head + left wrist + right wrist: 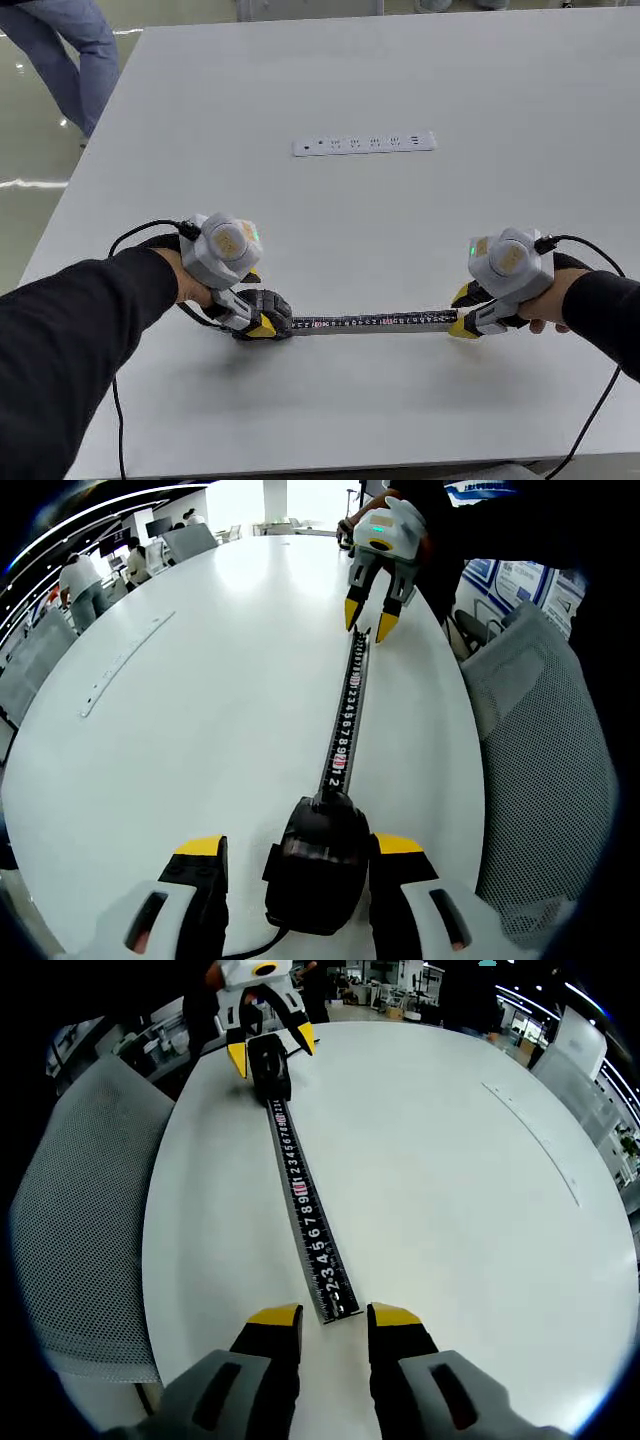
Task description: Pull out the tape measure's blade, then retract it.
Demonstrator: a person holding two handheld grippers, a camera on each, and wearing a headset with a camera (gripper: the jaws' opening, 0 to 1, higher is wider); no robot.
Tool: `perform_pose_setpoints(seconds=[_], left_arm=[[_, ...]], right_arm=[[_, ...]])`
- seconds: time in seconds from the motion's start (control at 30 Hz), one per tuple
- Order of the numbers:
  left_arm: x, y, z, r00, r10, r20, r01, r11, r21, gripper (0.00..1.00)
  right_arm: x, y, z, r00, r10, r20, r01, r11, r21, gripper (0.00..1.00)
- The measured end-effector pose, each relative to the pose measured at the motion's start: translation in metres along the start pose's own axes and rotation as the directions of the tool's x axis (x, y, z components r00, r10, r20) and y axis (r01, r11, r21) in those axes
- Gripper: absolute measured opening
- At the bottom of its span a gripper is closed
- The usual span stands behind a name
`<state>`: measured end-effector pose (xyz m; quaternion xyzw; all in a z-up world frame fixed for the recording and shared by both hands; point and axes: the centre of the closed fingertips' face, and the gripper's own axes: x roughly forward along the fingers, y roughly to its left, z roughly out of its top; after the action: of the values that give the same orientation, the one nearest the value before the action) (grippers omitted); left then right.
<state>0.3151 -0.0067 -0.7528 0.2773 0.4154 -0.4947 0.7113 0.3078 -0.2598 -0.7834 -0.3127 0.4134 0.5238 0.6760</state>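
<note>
Head view: a person's arms point(90, 320) reach in from the near edge, grippers facing each other along the white surface point(400, 220), tape measure point(270, 310) near left, its blade point(375, 321) lying flat toward the right, seemingly ready for retraction. Left gripper view: the left gripper point(300, 845) straddles the tape measure, jaws parted, a gap on one side. Right gripper view: the right gripper point(335, 1317) sits low, jaws apart, flanking the blade's tip without pinching it.

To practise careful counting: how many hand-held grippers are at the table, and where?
2. The left gripper straddles the tape measure's case; the right gripper sits at the free end of the pulled-out blade.
</note>
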Motion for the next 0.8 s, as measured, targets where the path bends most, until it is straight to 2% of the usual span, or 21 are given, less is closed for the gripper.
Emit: perform_pose_setpoints(seconds=[0.1, 0.23, 0.3, 0.4, 0.5, 0.53, 0.57, 0.6, 0.67, 0.73, 0.8], left_arm=[[0.0, 0.005, 0.0, 1.0, 0.003, 0.003, -0.003, 1.0, -0.021, 0.66], [-0.001, 0.004, 0.001, 0.9997, 0.016, 0.018, -0.016, 1.0, -0.025, 0.68], [-0.002, 0.005, 0.002, 0.9993, 0.022, 0.03, -0.021, 0.999, -0.045, 0.72], [-0.005, 0.008, 0.004, 0.9969, 0.046, 0.063, -0.041, 0.996, -0.085, 0.79], [-0.01, 0.011, 0.004, 0.9908, 0.083, 0.106, -0.067, 0.987, -0.149, 0.89], [-0.012, 0.01, 0.01, 0.9827, 0.087, 0.163, -0.056, 0.981, -0.185, 0.92], [-0.015, 0.01, 0.016, 0.9709, 0.094, 0.22, -0.046, 0.975, -0.215, 0.93], [-0.018, 0.011, 0.02, 0.9605, 0.106, 0.257, -0.043, 0.97, -0.241, 0.96], [-0.024, 0.015, 0.01, 0.9563, 0.136, 0.259, -0.046, 0.945, -0.323, 1.0], [-0.029, 0.02, 0.006, 0.9436, 0.176, 0.28, -0.068, 0.932, -0.356, 1.0], [-0.035, 0.023, -0.001, 0.9308, 0.216, 0.294, -0.094, 0.921, -0.379, 1.0]], right_arm=[[-0.001, 0.0, -0.003, 1.0, 0.001, -0.008, -0.001, 1.0, -0.01, 0.24], [0.0, 0.0, -0.007, 0.9998, 0.007, -0.02, -0.007, 1.0, 0.0, 0.29], [-0.001, 0.0, -0.008, 0.9998, 0.004, -0.021, -0.004, 1.0, 0.009, 0.32], [-0.002, -0.001, -0.008, 0.9999, -0.009, -0.012, 0.009, 1.0, 0.023, 0.35], [-0.006, -0.002, -0.004, 0.9995, -0.028, 0.015, 0.028, 0.999, 0.046, 0.36], [-0.008, -0.001, 0.0, 0.9987, -0.037, 0.036, 0.035, 0.998, 0.057, 0.36], [-0.009, -0.002, 0.0, 0.9979, -0.047, 0.045, 0.044, 0.996, 0.072, 0.37], [-0.01, -0.002, 0.0, 0.9968, -0.06, 0.052, 0.056, 0.995, 0.079, 0.39], [-0.013, 0.0, 0.003, 0.9925, -0.091, 0.082, 0.082, 0.992, 0.099, 0.43], [-0.016, 0.001, 0.004, 0.9892, -0.11, 0.097, 0.098, 0.988, 0.118, 0.45], [-0.019, 0.002, 0.003, 0.9809, -0.144, 0.131, 0.119, 0.976, 0.181, 0.49]])
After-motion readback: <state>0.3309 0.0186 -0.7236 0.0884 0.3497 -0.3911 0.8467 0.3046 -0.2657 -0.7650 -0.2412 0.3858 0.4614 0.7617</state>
